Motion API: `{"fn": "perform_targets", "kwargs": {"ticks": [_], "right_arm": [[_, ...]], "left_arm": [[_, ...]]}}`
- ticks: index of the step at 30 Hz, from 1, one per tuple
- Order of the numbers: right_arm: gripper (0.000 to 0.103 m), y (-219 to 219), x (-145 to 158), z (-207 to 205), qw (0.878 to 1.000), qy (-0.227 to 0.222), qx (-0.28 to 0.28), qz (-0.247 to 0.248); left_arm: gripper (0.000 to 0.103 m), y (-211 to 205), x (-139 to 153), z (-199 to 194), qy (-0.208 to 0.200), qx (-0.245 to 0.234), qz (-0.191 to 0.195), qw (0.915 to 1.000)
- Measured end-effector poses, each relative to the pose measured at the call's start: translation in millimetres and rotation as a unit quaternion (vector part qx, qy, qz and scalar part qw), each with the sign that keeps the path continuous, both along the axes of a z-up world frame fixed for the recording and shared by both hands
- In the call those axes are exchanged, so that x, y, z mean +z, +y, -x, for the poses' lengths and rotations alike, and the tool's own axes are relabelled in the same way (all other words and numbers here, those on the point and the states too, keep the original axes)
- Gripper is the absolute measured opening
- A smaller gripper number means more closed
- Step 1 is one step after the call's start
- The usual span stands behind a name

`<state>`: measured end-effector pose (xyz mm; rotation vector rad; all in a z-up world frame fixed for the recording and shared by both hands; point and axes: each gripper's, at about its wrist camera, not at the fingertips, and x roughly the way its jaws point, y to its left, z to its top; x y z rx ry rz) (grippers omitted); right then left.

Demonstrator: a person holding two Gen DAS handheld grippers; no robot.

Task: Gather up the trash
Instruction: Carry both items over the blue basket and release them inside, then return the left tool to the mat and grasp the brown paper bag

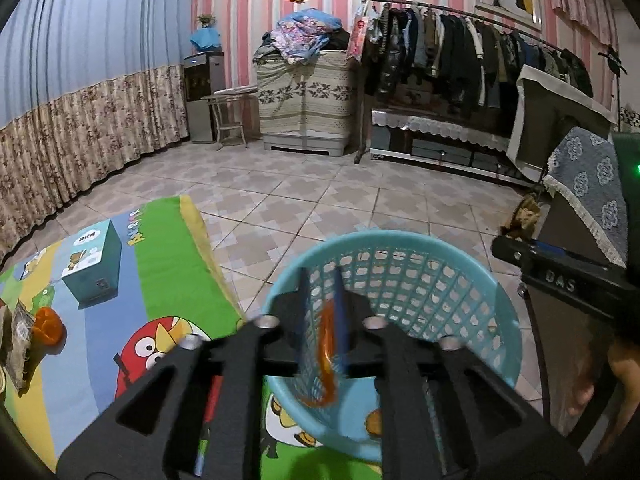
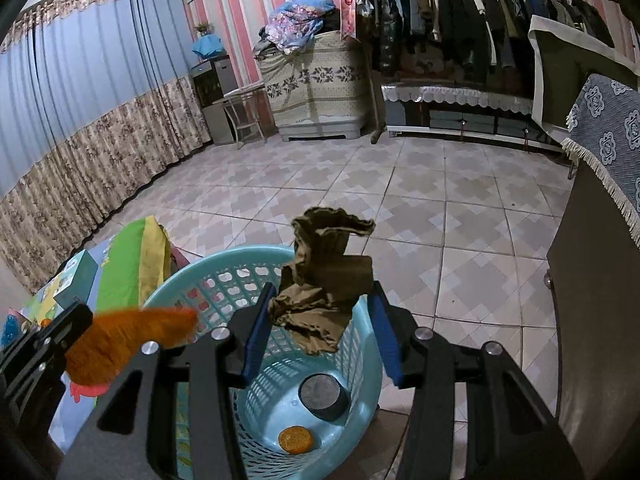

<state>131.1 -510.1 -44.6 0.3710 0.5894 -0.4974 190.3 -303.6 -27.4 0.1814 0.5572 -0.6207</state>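
Both hand-held grippers hang over a light-blue mesh wastebasket (image 2: 362,344) standing on the tiled floor (image 2: 440,208) at the edge of a cartoon play mat (image 1: 120,320). Right hand-held gripper (image 2: 320,320), its blue pads apart, is clamped on a crumpled brown paper bag (image 2: 326,276) held above the basket's mouth. Left hand-held gripper (image 1: 322,316) has its jaws parted a little, with a blurred orange wrapper (image 1: 326,356) between them over the basket's near side; whether the pads press it cannot be told. From the right wrist view the same wrapper (image 2: 132,340) shows as an orange smear at the left gripper's tip. Inside the basket lie a dark round puck-like object (image 2: 323,396) and an orange disc (image 2: 295,440). On the mat's far left stand a teal carton (image 1: 94,264) and an orange cup (image 1: 48,326).
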Motion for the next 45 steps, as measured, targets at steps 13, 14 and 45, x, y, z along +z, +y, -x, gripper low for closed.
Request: {"fn": "perform_targets", "kwargs": {"ticks": [13,14,45], "right_arm": [[0.047,25,-7,-15,0.999,0.021,0.029,0.025],[0.047,30,-6,-18,0.999,0.022,0.033,0.028],[0.096,64,18,-30,0.998,0.011,0.049,0.042]], "left_arm": [[0.085,60,29,-14,-0.042,0.092,0.018,0.9947],[0.087,66,30,-15,-0.041,0.098,0.020,0.9941],[0.097,147,27,4,-0.034,0.155,0.020,0.9872]]}}
